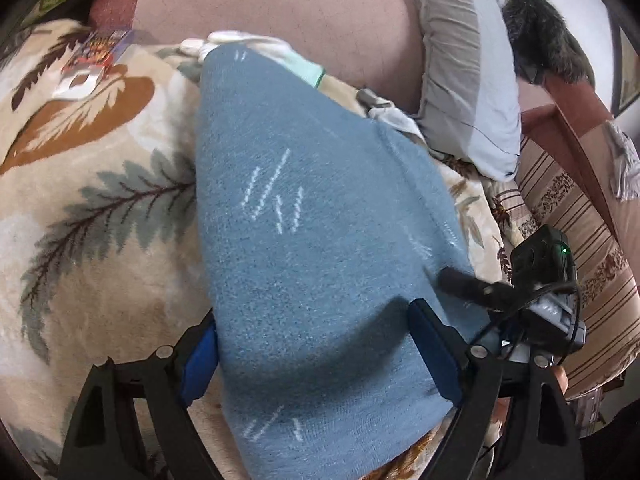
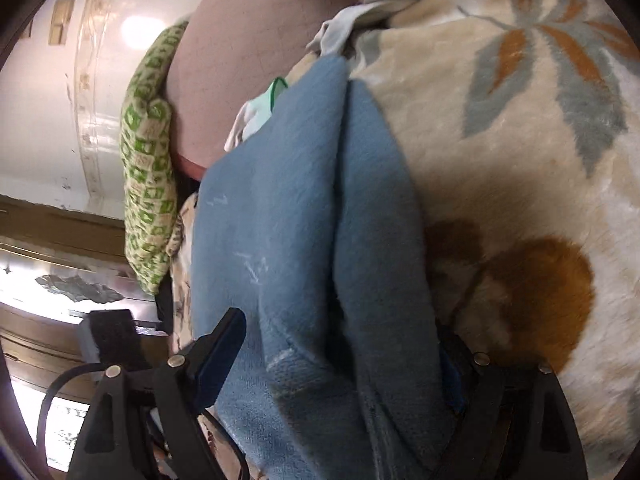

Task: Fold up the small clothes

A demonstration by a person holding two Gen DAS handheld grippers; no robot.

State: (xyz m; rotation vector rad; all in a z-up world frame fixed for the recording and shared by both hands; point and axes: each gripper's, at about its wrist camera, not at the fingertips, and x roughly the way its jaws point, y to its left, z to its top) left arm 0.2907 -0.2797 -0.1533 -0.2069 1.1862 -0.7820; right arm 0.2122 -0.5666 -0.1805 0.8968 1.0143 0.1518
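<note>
A blue fleece garment with short white dashes lies on a cream blanket with a leaf pattern. My left gripper stands wide open with the garment's near end lying between its blue pads. My right gripper is also open, and the garment, folded into two lengthwise layers, runs between its fingers. The right gripper's body shows at the garment's right edge in the left wrist view.
A white and mint garment lies at the blue garment's far end. A pink cushion and a grey pillow lie behind. A colourful packet lies far left. A green patterned cloth and a striped sheet lie at the sides.
</note>
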